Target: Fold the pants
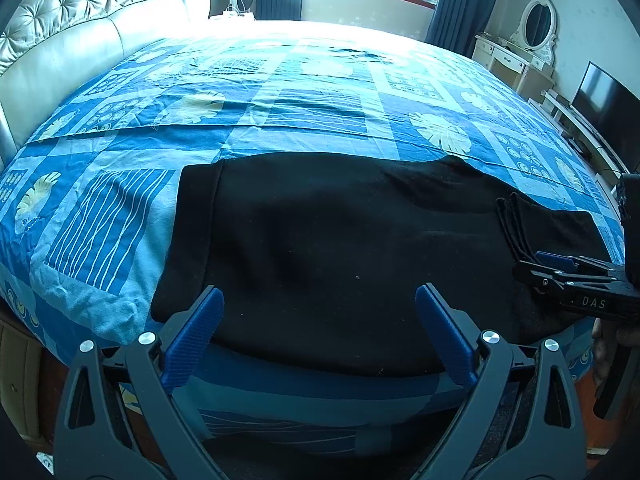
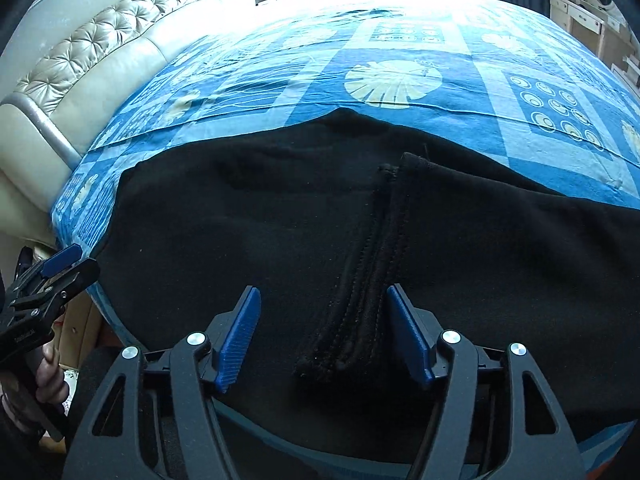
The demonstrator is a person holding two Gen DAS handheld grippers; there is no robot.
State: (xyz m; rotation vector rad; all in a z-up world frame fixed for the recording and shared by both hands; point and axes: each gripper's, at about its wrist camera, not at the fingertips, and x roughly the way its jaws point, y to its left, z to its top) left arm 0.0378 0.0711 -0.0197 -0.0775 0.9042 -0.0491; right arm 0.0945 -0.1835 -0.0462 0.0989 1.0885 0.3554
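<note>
Left gripper (image 1: 320, 300) is held low and level, pointing forward, its blue-padded fingers (image 1: 198, 338) spread wide with nothing between them. Right gripper (image 2: 324, 300) points the same way, jaws also parted, slightly narrower, blue pads (image 2: 408, 336) facing each other across the gap. From the left wrist view the right gripper (image 1: 536, 264) enters side-on at the right edge, with a hand (image 1: 612, 344) dimly visible below it. From the right wrist view the left gripper (image 2: 60, 264) shows at the left edge, the person's left hand (image 2: 50, 376) wrapped around its handle.
</note>
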